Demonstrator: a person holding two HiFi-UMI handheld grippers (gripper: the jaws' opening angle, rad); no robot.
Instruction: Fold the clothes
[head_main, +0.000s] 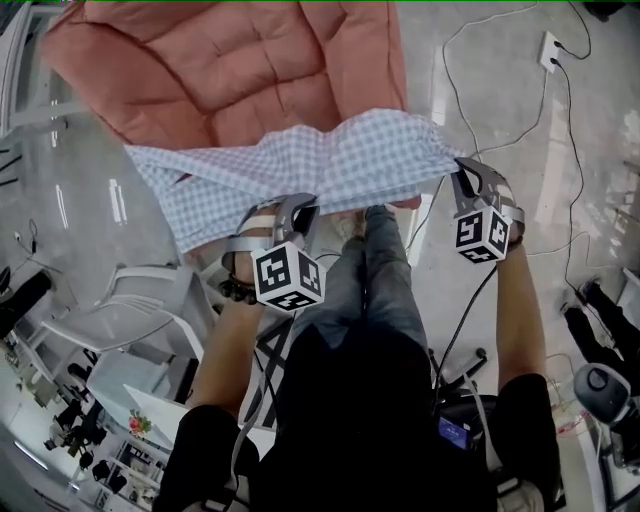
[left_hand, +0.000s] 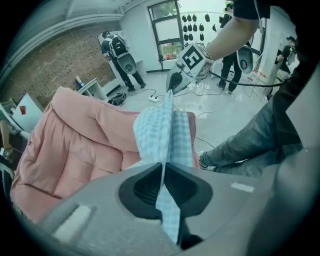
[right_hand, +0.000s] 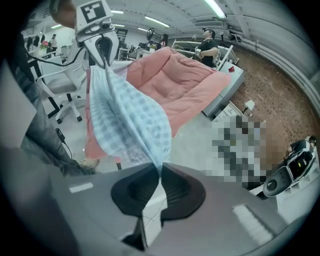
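Pink quilted cushion (head_main: 230, 70), white power strip (head_main: 549, 47), white office chair (right_hand: 52, 82)

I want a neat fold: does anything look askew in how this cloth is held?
Yes. The checked cloth is held unevenly: the right gripper pinches one end, but the left gripper pinches partway along, so a crumpled stretch trails loose beyond it.

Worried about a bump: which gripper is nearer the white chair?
Left. The left gripper, shut on the cloth, hangs just right of the chair; the right gripper, also shut on the cloth, is farther right, beyond the person's legs.
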